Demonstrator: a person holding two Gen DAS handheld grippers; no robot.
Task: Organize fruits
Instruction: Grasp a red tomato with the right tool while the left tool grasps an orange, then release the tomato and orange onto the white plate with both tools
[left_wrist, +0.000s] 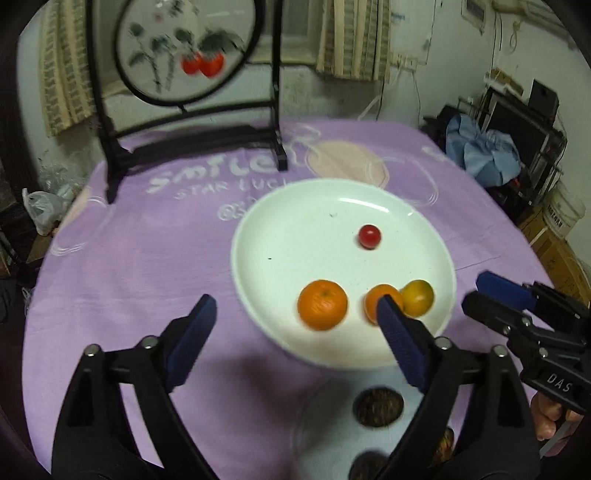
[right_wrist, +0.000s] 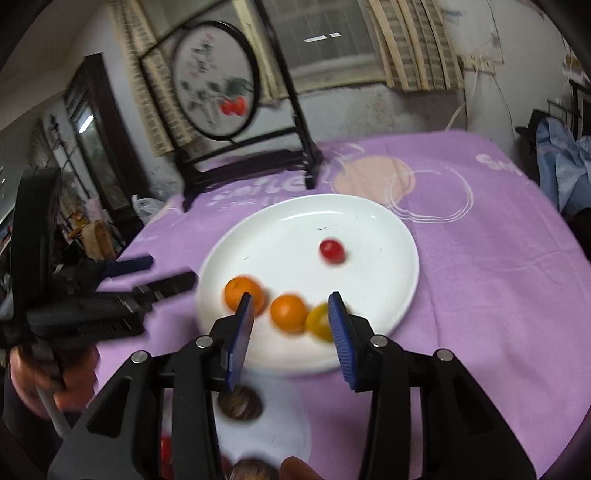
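A white plate (left_wrist: 314, 221) (right_wrist: 280, 236) lies on the purple tablecloth (left_wrist: 140, 266). On it are a large orange (left_wrist: 322, 304) (right_wrist: 238, 290), a smaller orange (left_wrist: 370, 304) (right_wrist: 289, 312), a yellow-orange fruit (left_wrist: 419, 297) (right_wrist: 318, 322) and a red cherry tomato (left_wrist: 369, 236) (right_wrist: 332, 251). My left gripper (left_wrist: 295, 304) (right_wrist: 169, 271) hovers at the plate's near left rim, open wide and holding nothing. My right gripper (right_wrist: 291, 298) (left_wrist: 476, 291) stands open at the near rim. The small orange and the yellow fruit show past its fingers, untouched.
A smaller pale plate (left_wrist: 332, 424) (right_wrist: 288, 417) sits nearest to me and holds dark brown round fruits (left_wrist: 378, 406) (right_wrist: 240, 404). A round painted screen in a black stand (left_wrist: 184, 55) (right_wrist: 218, 81) rises at the table's far side. Clutter lies beyond the right edge.
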